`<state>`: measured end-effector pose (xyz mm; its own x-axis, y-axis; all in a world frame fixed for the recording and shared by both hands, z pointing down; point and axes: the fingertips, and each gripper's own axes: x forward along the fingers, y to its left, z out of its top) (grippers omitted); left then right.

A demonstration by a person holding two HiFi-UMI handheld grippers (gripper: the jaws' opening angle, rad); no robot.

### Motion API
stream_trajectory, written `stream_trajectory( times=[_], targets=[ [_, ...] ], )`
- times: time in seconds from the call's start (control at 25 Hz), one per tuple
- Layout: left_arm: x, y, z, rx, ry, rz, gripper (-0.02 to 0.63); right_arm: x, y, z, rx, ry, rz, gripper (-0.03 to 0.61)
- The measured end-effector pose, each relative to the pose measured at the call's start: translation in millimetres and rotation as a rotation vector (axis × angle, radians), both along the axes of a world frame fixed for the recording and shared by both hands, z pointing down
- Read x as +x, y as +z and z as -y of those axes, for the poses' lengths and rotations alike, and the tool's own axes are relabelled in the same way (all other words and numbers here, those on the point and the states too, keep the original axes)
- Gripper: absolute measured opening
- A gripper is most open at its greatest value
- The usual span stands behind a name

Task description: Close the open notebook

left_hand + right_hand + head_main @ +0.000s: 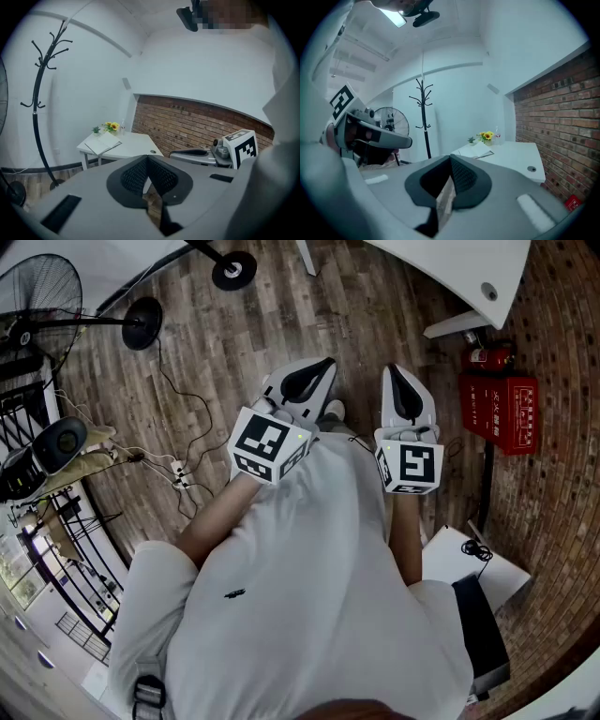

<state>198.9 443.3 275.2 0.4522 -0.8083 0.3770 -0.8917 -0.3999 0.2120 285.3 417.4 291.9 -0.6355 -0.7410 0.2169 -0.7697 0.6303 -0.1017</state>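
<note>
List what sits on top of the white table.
An open notebook, yellow flowers, a small green plant and a clear bottle. The tabletop under the notebook is covered.

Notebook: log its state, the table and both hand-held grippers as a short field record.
notebook: open, lying on table
table: white, beside brick wall
flowers: yellow, behind notebook
left hand-held gripper: shut, empty, well short of table
right hand-held gripper: shut, empty, well short of table
task state: not started
</note>
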Motion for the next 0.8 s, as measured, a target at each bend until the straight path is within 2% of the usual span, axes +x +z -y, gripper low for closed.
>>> stream_trajectory(
  times=[0.24, 0.32, 0.48, 0.64, 0.8],
  targets=[
    [-16, -10, -10, -0.006, -0.052, -0.011, 0.009, -25, -5, -24, -0.04, -0.045, 0.036, 0.012],
    [-26, -10, -11, -0.007, -0.07, -0.019, 0.009, -36, -14, -21, -0.006, -0.07, 0.043, 0.012],
    [-43, 3, -19, -0.036, -0.086, -0.037, 0.009, -56, -21, -16, 0.053, -0.134, -0.036, 0.035],
    [-59, 7, -15, -0.047, -0.084, -0.054, 0.009, -65, -23, -9, 0.038, -0.119, -0.034, 0.057],
    [-98, 0, -5, -0.023, -0.107, -0.077, 0.009, -95, -30, -1, 0.035, -0.11, -0.02, 0.062]
  ],
)
